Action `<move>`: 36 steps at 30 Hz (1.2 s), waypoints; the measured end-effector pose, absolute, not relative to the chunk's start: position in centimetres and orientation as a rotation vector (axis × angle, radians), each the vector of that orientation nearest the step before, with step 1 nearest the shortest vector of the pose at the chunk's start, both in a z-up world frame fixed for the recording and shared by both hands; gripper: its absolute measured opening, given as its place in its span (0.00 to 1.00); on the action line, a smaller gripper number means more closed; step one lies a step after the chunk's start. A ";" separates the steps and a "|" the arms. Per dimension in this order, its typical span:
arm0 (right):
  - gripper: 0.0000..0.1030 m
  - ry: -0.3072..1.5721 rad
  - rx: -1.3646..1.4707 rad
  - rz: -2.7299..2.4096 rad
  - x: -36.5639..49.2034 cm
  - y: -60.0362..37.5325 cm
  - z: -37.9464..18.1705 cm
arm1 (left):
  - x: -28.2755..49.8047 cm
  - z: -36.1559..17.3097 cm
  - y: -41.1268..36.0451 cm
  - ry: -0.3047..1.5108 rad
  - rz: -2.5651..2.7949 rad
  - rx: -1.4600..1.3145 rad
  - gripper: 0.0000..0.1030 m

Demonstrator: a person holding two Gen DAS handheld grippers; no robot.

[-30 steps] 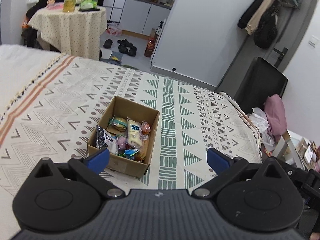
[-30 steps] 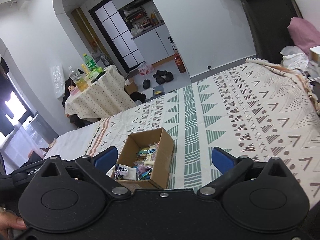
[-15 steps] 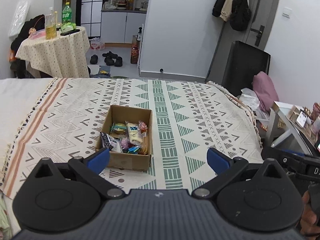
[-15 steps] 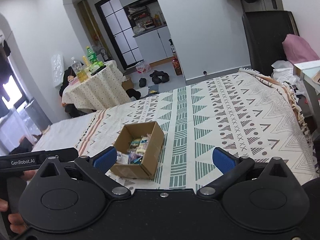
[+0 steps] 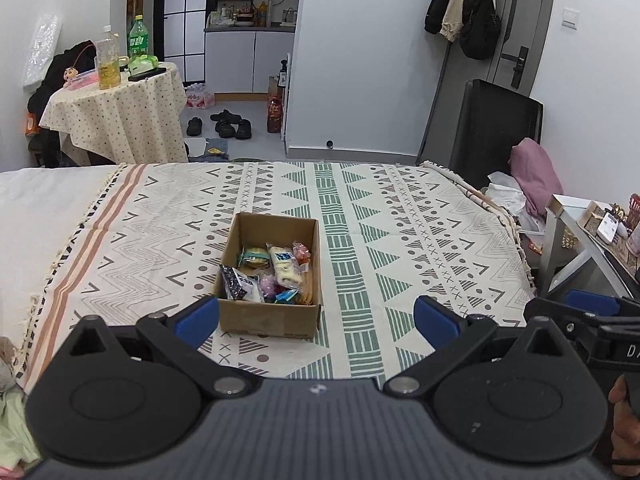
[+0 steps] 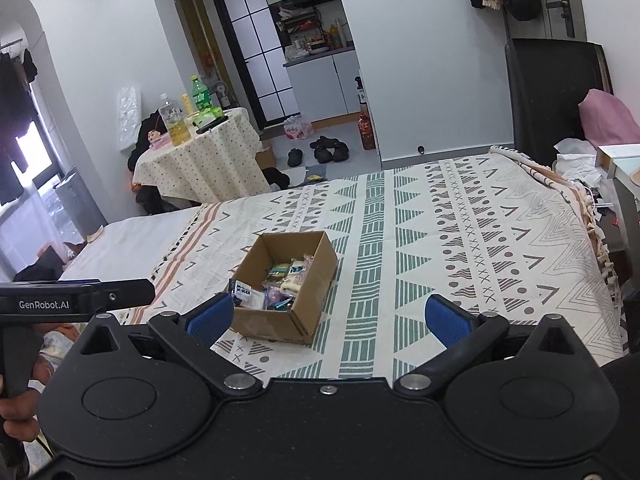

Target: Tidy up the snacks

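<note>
1. A cardboard box [image 5: 269, 280] sits open on the patterned bedspread [image 5: 400, 216] that covers the bed, just left of the wide green stripe
2. Inside the box lies a heap of wrapped snacks [image 5: 272, 276]: a black-and-white packet [image 5: 239, 283] at the near left corner, a cream packet with a blue label [image 5: 285, 266], a round green-edged one [image 5: 253, 257] behind it, and some pink and blue wrappers whose contents are probably sweets, too small to tell
3. The left gripper [image 5: 316, 314] is held above the near edge of the bed, its blue pads spread wide with nothing between them; its left pad overlaps the box's near left corner in the left wrist view
4. The right gripper [image 6: 326, 316] is likewise spread wide and holds nothing, and the box [image 6: 286, 284] appears between its pads, nearer the left one
5. Beyond the bed stands a small round table draped in a dotted cloth [image 5: 116, 116], carrying bottles [image 5: 120, 58]
</note>
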State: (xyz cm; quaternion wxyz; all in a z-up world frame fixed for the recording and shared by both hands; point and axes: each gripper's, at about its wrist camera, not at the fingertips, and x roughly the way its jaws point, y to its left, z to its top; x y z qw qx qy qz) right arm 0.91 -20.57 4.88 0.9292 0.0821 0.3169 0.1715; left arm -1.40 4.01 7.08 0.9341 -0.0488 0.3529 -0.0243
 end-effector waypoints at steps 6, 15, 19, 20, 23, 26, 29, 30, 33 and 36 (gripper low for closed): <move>1.00 0.648 0.156 0.354 0.7 -20.1 5.0 | -1.4 7.0 4.4 0.720 -0.046 -0.107 1.00; 1.00 0.656 0.178 0.348 0.9 -20.3 5.0 | -1.3 6.3 4.5 0.733 -0.038 -0.090 1.00; 1.00 0.656 0.175 0.343 1.0 -20.2 5.0 | -1.3 6.1 4.8 0.738 -0.026 -0.092 1.00; 1.00 0.656 0.175 0.343 1.0 -20.2 5.0 | -1.3 6.1 4.9 0.738 -0.025 -0.093 1.00; 1.00 0.657 0.171 0.340 1.0 -20.2 5.0 | -1.3 6.1 5.1 0.738 -0.025 -0.095 1.00; 1.00 0.658 0.170 0.340 1.0 -20.1 5.0 | -1.3 6.2 5.2 0.736 -0.025 -0.093 1.00; 1.00 0.658 0.168 0.340 1.0 -20.0 5.0 | -1.4 6.3 5.2 0.734 -0.025 -0.094 1.00; 1.00 0.658 0.168 0.341 1.0 -20.0 5.1 | -1.4 6.3 5.2 0.732 -0.025 -0.094 1.00; 1.00 0.658 0.167 0.341 1.0 -20.0 5.0 | -1.4 6.4 5.2 0.732 -0.020 -0.096 1.00; 1.00 0.661 0.163 0.340 1.1 -19.9 5.1 | -1.4 6.5 5.2 0.730 -0.024 -0.093 1.00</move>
